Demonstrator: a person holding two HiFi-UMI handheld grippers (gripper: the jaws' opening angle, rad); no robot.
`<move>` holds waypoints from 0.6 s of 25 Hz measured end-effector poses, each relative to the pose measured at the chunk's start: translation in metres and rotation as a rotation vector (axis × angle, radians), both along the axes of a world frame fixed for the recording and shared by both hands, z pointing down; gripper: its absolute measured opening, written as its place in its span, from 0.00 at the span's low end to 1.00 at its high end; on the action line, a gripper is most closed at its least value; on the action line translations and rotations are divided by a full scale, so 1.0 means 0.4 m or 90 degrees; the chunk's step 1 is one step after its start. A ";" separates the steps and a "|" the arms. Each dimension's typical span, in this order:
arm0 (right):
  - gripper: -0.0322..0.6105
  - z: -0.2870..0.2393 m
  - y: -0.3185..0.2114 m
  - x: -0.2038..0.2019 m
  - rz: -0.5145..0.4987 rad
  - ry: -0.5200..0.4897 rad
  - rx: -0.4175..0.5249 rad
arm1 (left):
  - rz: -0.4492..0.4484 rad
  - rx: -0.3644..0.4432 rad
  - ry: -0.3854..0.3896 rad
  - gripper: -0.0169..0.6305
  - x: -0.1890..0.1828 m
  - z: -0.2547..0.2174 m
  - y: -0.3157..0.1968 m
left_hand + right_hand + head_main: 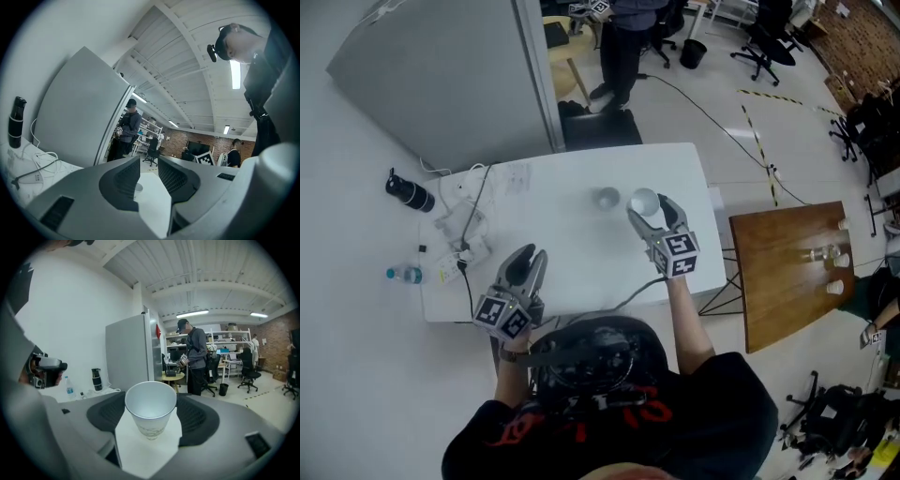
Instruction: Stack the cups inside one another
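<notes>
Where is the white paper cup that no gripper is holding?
In the head view the free white paper cup stands on the white table, towards its far edge, left of the other white paper cup held between the right gripper's jaws.

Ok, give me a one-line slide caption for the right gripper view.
Right gripper grips an upright white paper cup between its jaws; grey cabinet and a standing person behind.

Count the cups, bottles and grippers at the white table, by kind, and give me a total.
Cups: 2, the held cup in the right gripper and the loose cup on the white table.
Bottles: 2, the black bottle and the clear water bottle.
Grippers: 2, the left gripper and the right gripper.
Total: 6.
</notes>
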State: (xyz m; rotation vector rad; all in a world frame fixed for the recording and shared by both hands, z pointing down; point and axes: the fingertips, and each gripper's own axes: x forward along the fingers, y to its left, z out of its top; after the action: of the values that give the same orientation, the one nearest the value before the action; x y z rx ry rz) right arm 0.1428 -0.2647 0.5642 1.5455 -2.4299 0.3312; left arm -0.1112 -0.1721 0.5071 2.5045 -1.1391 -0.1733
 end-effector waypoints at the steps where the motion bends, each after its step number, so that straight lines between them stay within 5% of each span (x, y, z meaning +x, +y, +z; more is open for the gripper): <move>1: 0.60 0.005 -0.011 -0.007 -0.007 0.011 0.000 | -0.007 -0.002 -0.002 0.22 -0.007 0.002 -0.001; 15: 0.60 0.098 -0.144 -0.103 -0.090 0.031 -0.022 | -0.091 -0.011 -0.014 0.22 -0.100 0.012 0.018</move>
State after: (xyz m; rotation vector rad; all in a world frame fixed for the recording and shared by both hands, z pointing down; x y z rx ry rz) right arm 0.1018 -0.3223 0.6034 1.3424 -2.4662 0.3034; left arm -0.1512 -0.1650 0.5120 2.4158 -1.3242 -0.1740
